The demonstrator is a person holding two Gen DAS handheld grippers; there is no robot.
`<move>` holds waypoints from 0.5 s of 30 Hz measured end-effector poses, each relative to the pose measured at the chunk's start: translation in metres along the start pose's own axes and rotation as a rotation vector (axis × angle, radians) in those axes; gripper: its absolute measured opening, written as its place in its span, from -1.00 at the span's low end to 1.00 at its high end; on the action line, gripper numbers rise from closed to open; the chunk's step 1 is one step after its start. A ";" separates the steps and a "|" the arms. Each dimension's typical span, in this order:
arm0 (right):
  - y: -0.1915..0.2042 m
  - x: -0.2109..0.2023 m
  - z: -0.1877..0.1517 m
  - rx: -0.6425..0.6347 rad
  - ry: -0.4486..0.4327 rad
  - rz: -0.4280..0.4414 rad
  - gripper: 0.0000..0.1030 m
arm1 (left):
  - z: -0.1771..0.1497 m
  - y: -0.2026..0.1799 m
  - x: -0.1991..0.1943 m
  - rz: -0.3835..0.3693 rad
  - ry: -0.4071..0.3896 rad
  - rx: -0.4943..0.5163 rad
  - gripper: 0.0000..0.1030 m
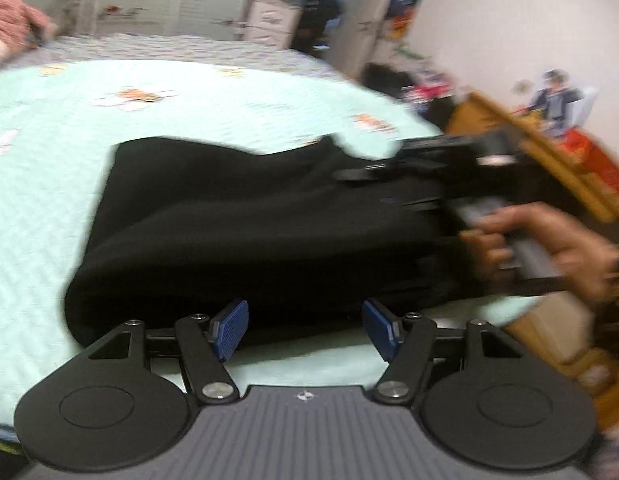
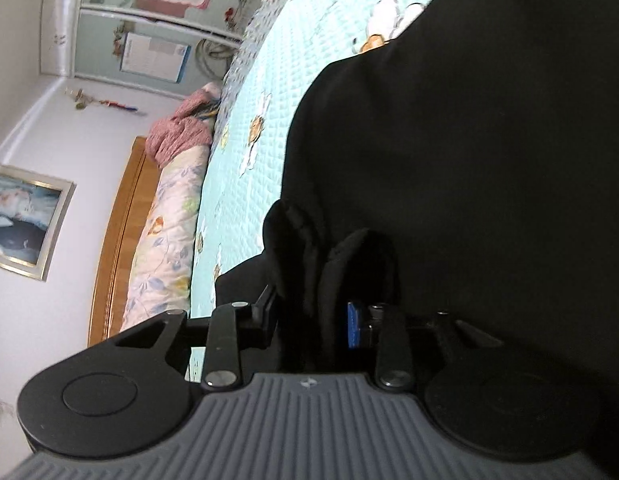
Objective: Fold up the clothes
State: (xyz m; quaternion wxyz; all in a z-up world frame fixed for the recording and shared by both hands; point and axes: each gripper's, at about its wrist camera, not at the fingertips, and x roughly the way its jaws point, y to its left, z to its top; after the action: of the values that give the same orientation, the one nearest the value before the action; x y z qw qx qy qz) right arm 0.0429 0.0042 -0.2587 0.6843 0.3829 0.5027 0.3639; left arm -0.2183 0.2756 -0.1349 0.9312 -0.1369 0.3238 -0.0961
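Mint-green quilted bedding [image 1: 157, 184] with a flower print covered the bed and served as the folding surface. On it lay the black garment [image 1: 237, 224], bunched into a thick layered mass, not flat. The left gripper [image 1: 305, 328] hung at the garment's near edge with its 2 blue pads [image 1: 229, 326] spread wide and nothing between them, probably poised to take that edge. The right gripper [image 2: 315, 324], turned on its side in a person's hand [image 1: 549, 248], pinched a gathered bunch of the black cloth, apparently to lift or draw that end across. Motion blur hid finer creases.
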 end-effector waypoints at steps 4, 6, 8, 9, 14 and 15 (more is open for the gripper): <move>0.022 -0.004 0.001 -0.160 -0.034 0.051 -0.47 | 0.010 -0.010 -0.034 0.016 -0.159 0.015 0.29; 0.038 -0.010 0.001 -0.270 -0.071 0.081 -0.47 | 0.024 0.001 -0.045 0.047 -0.247 -0.019 0.37; 0.054 -0.015 0.001 -0.381 -0.108 0.111 -0.47 | 0.034 0.011 -0.044 0.098 -0.287 -0.015 0.50; 0.062 -0.017 0.001 -0.436 -0.126 0.126 -0.47 | 0.036 0.016 -0.033 0.129 -0.271 0.004 0.50; 0.028 -0.005 0.017 -0.327 -0.067 -0.120 -0.15 | 0.015 0.043 0.057 0.151 0.127 0.019 0.41; 0.019 -0.012 0.016 -0.280 -0.090 -0.149 -0.15 | 0.007 0.040 0.055 0.160 0.106 0.047 0.41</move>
State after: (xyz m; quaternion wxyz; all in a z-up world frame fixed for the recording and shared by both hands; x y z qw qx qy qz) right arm 0.0536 -0.0003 -0.2342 0.7778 0.2611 0.4431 0.3611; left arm -0.1674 0.3000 -0.1737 0.9203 -0.0836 0.3804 -0.0363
